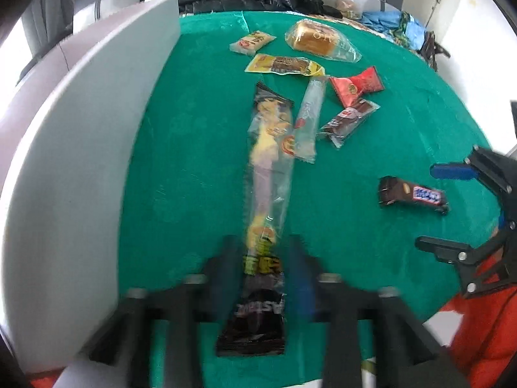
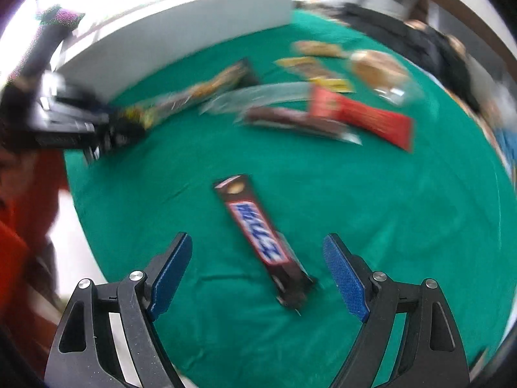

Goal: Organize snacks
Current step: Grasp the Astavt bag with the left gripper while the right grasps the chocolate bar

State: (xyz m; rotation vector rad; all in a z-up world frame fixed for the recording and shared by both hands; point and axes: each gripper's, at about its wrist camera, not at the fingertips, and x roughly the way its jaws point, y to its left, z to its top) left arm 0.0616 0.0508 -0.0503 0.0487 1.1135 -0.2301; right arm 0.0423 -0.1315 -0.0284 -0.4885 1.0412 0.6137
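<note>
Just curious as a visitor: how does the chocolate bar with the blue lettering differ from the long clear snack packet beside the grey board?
The chocolate bar is short, dark brown and opaque; the long packet is much longer and see-through, with black ends. The bar lies free between the right hand-held gripper's wide-open fingers; the packet's near end sits between the left hand-held gripper's fingers. Both lie on the green cloth.
</note>
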